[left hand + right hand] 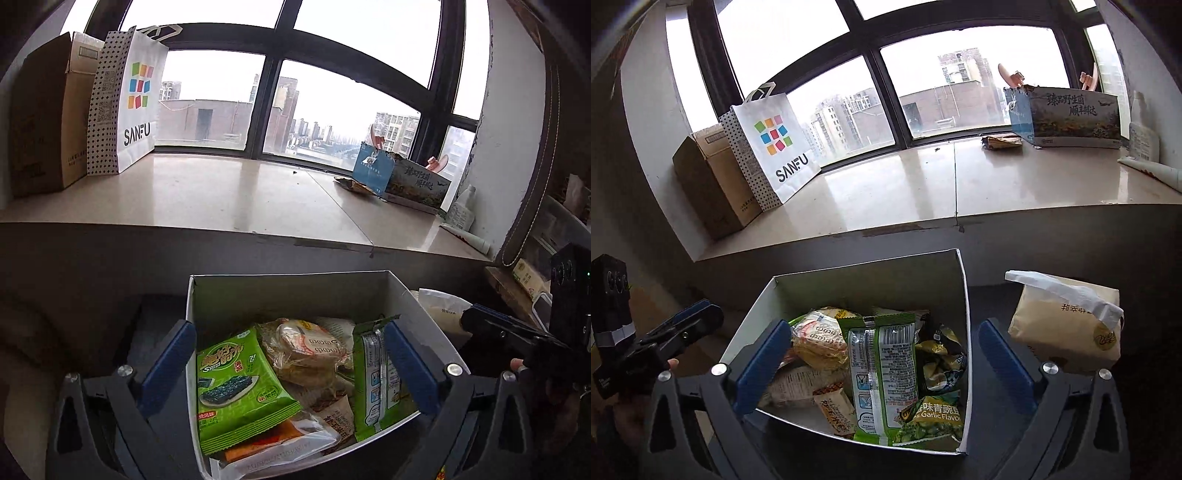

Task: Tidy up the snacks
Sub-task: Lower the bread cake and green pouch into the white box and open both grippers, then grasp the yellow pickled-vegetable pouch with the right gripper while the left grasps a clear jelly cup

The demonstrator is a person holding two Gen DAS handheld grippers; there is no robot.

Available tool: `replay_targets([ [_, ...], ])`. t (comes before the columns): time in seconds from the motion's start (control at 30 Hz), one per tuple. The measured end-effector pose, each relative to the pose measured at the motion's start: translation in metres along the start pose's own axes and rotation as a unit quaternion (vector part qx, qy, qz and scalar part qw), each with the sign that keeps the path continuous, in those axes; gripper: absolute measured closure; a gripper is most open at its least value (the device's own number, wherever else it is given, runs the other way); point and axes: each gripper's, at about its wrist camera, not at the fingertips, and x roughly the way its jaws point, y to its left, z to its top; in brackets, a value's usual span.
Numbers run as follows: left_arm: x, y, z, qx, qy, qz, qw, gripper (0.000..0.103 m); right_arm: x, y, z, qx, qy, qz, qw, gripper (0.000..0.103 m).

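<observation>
Both claws, left gripper [291,363] and right gripper [884,363], are hanging released over our white box [849,284]; its soft, light packets [882,373] need pinching at their sealed edges.

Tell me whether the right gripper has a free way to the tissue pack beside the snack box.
Probably yes. The right gripper is open and empty over the snack box, and the tissue pack sits uncovered just outside its right finger. Nothing lies between; it would only need to shift sideways.

Each black gripper [291,365] has blue pads, silver screws.
</observation>
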Motion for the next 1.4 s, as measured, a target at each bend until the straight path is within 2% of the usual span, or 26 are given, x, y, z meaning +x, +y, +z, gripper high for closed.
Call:
replay_targets([
  [0.17, -0.038, -0.017, -0.011, 0.024, -0.034, -0.007, 0.9991, 0.000, -0.024, 0.012, -0.009, 0.000, -0.015, 0.018, 1.000, 0.000],
  [0.4, -0.099, -0.038, -0.043, 0.041, -0.052, -0.051, 0.9965, 0.000, -0.078, 0.040, -0.039, -0.047, -0.041, 0.014, 0.998, 0.000],
  [0.53, -0.131, -0.044, -0.066, 0.062, -0.054, -0.063, 0.9946, 0.000, -0.107, 0.051, -0.067, -0.068, -0.045, -0.001, 0.997, 0.000],
  [0.7, -0.166, -0.037, -0.101, 0.042, -0.064, -0.066, 0.9949, 0.000, -0.140, 0.049, -0.119, -0.055, -0.045, -0.013, 0.997, 0.000],
  [0.8, -0.177, -0.032, -0.121, 0.035, -0.055, -0.064, 0.9958, 0.000, -0.152, 0.044, -0.152, -0.038, -0.031, -0.035, 0.998, 0.000],
  [0.87, -0.180, -0.030, -0.131, 0.033, -0.043, -0.063, 0.9966, 0.000, -0.157, 0.038, -0.168, -0.025, -0.016, -0.035, 0.999, 0.000],
  [1.03, -0.189, -0.022, -0.149, 0.004, -0.040, -0.055, 0.9977, 0.000, -0.162, 0.033, -0.188, -0.057, 0.012, -0.078, 0.995, 0.000],
  [1.13, -0.196, -0.021, -0.153, 0.001, -0.043, -0.053, 0.9977, 0.000, -0.163, 0.028, -0.193, -0.052, 0.021, -0.081, 0.995, 0.000],
  [1.23, -0.198, -0.023, -0.154, 0.006, -0.042, -0.050, 0.9979, 0.000, -0.149, 0.026, -0.201, -0.047, 0.048, -0.091, 0.994, 0.000],
  [1.4, -0.195, -0.025, -0.158, 0.009, -0.036, -0.048, 0.9981, 0.000, -0.107, 0.025, -0.215, -0.034, 0.113, -0.078, 0.990, 0.000],
])
